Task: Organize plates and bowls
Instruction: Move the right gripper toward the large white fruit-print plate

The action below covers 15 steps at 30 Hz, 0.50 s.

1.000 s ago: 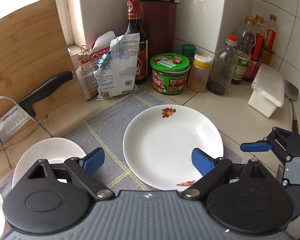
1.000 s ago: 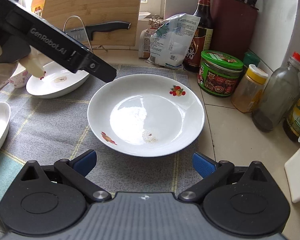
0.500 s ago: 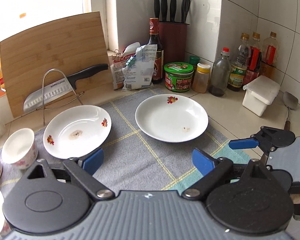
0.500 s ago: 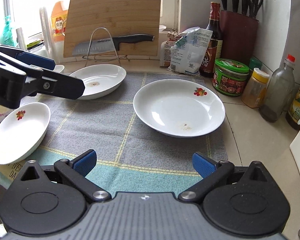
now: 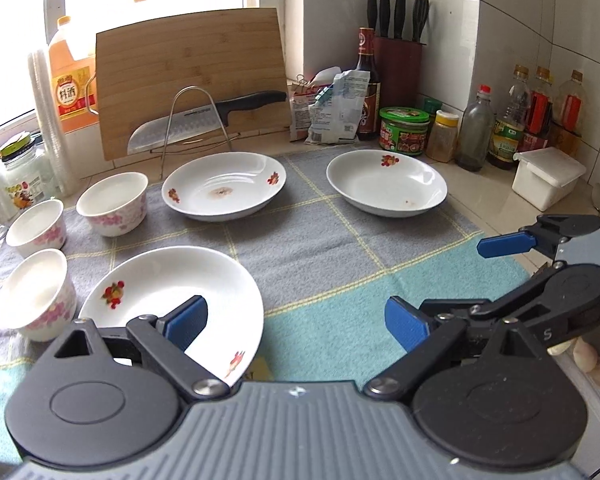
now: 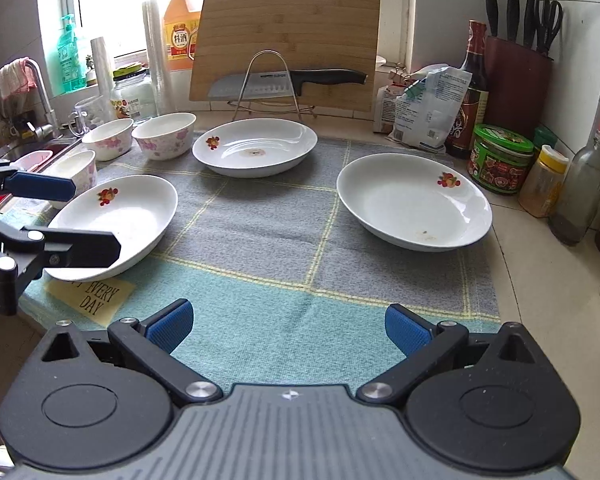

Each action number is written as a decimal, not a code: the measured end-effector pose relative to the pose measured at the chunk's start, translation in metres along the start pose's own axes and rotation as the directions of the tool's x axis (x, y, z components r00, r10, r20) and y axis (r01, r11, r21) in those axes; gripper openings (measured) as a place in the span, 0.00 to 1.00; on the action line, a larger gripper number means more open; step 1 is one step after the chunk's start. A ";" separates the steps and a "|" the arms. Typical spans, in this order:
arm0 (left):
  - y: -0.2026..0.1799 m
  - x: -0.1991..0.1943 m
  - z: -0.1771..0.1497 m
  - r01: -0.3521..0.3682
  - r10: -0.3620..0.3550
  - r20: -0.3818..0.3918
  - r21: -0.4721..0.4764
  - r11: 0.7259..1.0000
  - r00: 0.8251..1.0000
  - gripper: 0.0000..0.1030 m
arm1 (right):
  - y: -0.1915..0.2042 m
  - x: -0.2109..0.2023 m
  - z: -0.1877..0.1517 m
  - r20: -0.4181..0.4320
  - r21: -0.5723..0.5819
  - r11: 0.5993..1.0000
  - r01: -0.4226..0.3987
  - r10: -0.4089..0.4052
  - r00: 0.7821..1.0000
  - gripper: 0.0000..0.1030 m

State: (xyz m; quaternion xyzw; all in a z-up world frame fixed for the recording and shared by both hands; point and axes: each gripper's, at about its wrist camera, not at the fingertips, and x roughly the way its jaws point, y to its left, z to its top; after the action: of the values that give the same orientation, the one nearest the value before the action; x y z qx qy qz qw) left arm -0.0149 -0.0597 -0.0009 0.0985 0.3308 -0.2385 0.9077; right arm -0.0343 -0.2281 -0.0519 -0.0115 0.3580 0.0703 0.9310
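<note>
Three white flowered plates lie on the grey-and-teal mat [image 6: 260,220]: a near left plate [image 5: 172,292] [image 6: 116,220], a far middle plate [image 5: 224,186] [image 6: 256,146] and a right plate [image 5: 386,182] [image 6: 414,200]. Three pink-flowered bowls [image 5: 114,204] [image 6: 164,134] stand at the left. My left gripper [image 5: 296,320] [image 6: 72,216] is open above the near left plate's front edge, gripping nothing. My right gripper [image 6: 288,326] [image 5: 512,272] is open over the teal strip, with nothing between its fingers.
A bamboo cutting board [image 6: 288,40] and a knife on a wire rack [image 6: 284,80] stand behind the plates. At the back right are a knife block [image 6: 516,80], bottles and jars [image 6: 500,158], and a white box [image 5: 548,178]. A faucet [image 6: 40,92] marks the sink at left.
Both grippers have drawn back from the right plate, and the left one has swung left over the near left plate. More plates and the bowls have come into view. Both grippers stay open.
</note>
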 end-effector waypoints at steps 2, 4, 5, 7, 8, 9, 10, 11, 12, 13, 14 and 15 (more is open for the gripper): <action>0.005 -0.004 -0.009 -0.010 0.010 -0.008 -0.004 1.000 1.000 0.92 | 0.004 0.001 -0.002 0.000 0.003 1.000 -0.015 0.015 1.000 1.00; 0.011 -0.007 -0.018 -0.023 0.023 -0.018 -0.009 1.000 1.000 0.92 | 0.008 0.003 -0.003 -0.008 0.006 1.000 -0.030 0.030 1.000 1.00; 0.015 -0.007 -0.022 -0.029 0.029 -0.025 -0.016 0.999 0.999 0.92 | 0.009 0.004 -0.004 -0.012 0.005 0.999 -0.032 0.032 0.999 1.00; 0.022 -0.009 -0.029 -0.032 0.030 -0.037 -0.038 0.999 0.999 0.92 | 0.015 0.009 -0.005 -0.031 0.006 0.999 -0.033 0.033 0.999 1.00; 0.026 -0.010 -0.033 -0.035 0.033 -0.042 -0.049 0.998 0.999 0.92 | 0.018 0.011 -0.006 -0.040 0.003 0.999 -0.037 0.037 0.999 1.00; 0.030 -0.010 -0.037 -0.042 0.039 -0.049 -0.057 0.997 0.998 0.92 | 0.021 0.014 -0.006 -0.048 0.001 0.999 -0.043 0.043 0.998 1.00; 0.034 -0.010 -0.041 -0.049 0.046 -0.057 -0.062 0.997 0.997 0.92 | 0.024 0.016 -0.006 -0.058 0.002 0.999 -0.047 0.047 0.997 1.00; 0.039 -0.010 -0.045 -0.058 0.053 -0.064 -0.063 0.996 0.997 0.92 | 0.026 0.019 -0.005 -0.066 0.001 0.999 -0.046 0.046 0.997 1.00; 0.043 -0.010 -0.049 -0.068 0.064 -0.071 -0.064 0.996 0.995 0.92 | 0.029 0.021 -0.004 -0.070 -0.002 0.999 -0.043 0.043 0.997 1.00; 0.047 -0.009 -0.052 -0.078 0.073 -0.078 -0.064 0.995 0.994 0.92 | 0.032 0.023 -0.003 -0.073 -0.004 0.999 -0.045 0.044 0.996 1.00; 0.051 -0.008 -0.055 -0.084 0.079 -0.085 -0.065 0.994 0.993 0.92 | 0.035 0.024 -0.001 -0.073 -0.006 0.999 -0.050 0.049 0.996 1.00; 0.055 -0.008 -0.058 -0.091 0.084 -0.092 -0.068 0.994 0.992 0.92 | 0.038 0.026 0.001 -0.073 -0.008 0.999 -0.054 0.053 0.996 1.00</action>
State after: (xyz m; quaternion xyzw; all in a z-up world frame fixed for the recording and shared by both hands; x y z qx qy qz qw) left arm -0.0247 0.0104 -0.0388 0.0907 0.3745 -0.1818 0.9047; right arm -0.0197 -0.1875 -0.0676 -0.0090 0.3914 0.0966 0.9151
